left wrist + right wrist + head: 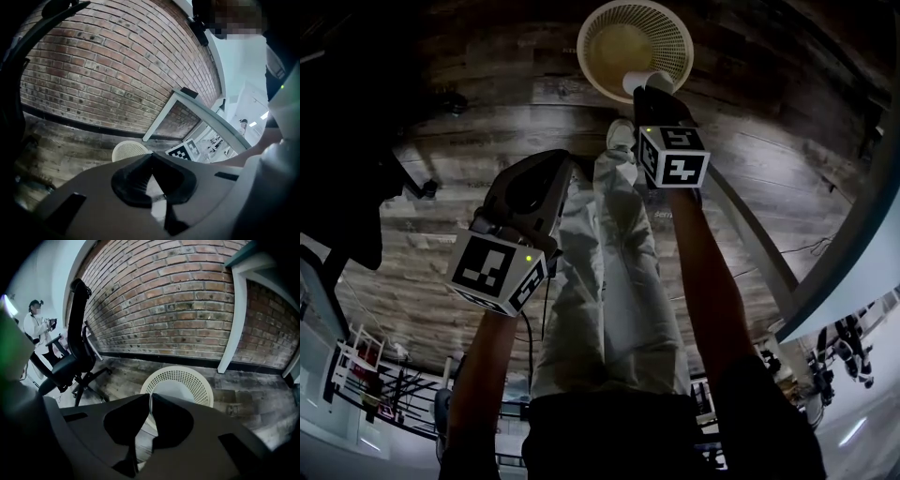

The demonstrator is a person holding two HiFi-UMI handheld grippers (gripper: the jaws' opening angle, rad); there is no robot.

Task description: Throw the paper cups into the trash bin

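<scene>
Nearest, light trousers (609, 281) and a shoe (621, 133) are seen from above, with a forearm stretched out on either side of them. The left gripper (151, 156) is held low beside the left leg. Its fingers are brought together at the tips, and a pale strip (156, 190) is pinched between them just behind the tips. The strip may be the wall of a paper cup, but this cannot be confirmed.

The right gripper (150, 396) is held further forward and pointed steeply down. Its fingers are nearly together and are clamped on the thin wall of a white paper cup (645, 82), which sticks out past the tips. In the head view the cup is seen over the near rim of the trash bin (680, 33), but not inside it.

The bin is a pale, round, perforated basket and is set upright on the dark wooden floor (487, 112).

Behind it a brick wall (178, 301) is seen, with a black strip along its foot. A black office chair (75, 357) is placed well to the left of the bin, and a person in white (35, 326) is seen far beyond it.
</scene>
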